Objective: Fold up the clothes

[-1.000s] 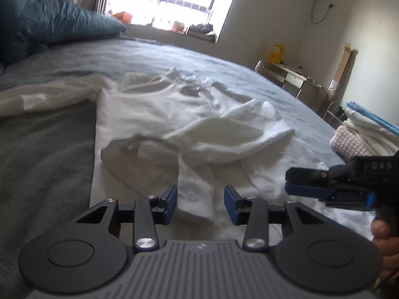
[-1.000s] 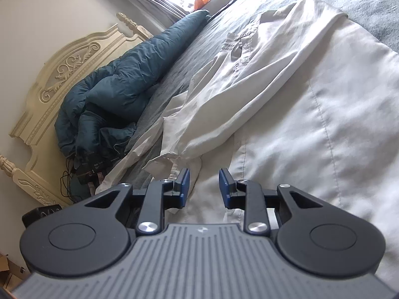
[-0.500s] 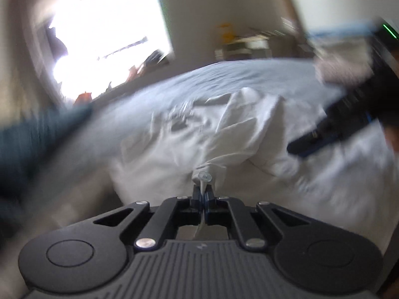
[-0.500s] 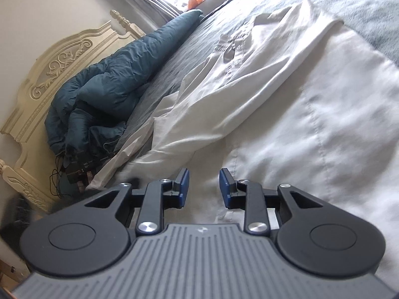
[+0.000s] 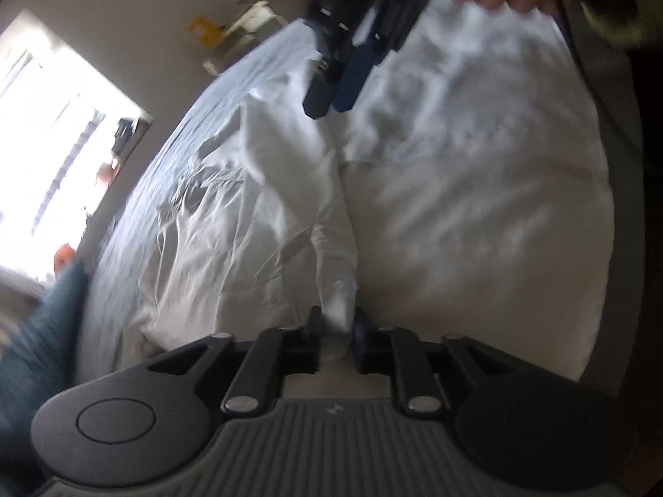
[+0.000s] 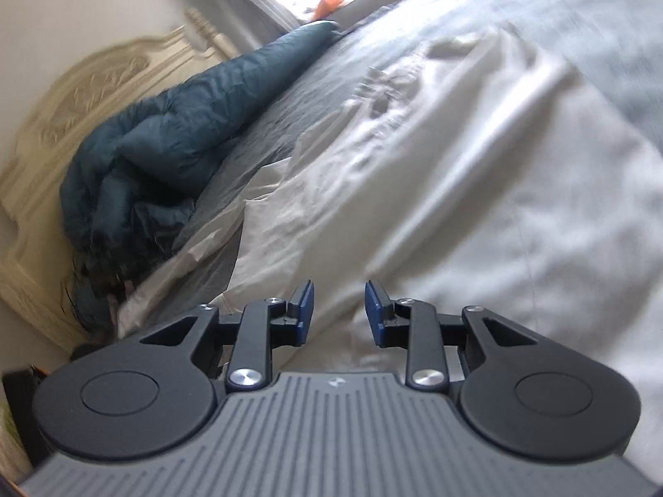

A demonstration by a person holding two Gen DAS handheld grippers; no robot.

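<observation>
Shirt [image 5: 456,157]: one, white, on bed [image 6: 601,8] | left gripper [image 5: 336,327]: jaws opening, cuff [image 5: 337,294] between | right gripper [image 6: 339,308]: partly open, empty | duvet [image 6: 165,145]: one, far left

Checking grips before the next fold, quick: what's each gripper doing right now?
Left gripper: jaws opening, the white shirt sleeve end still between them.
Right gripper: open, holding nothing, just above the shirt.

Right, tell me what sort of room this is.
Most likely a bedroom: a carved cream headboard, a bunched dark teal duvet and a grey bed cover with a white shirt spread on it.
</observation>
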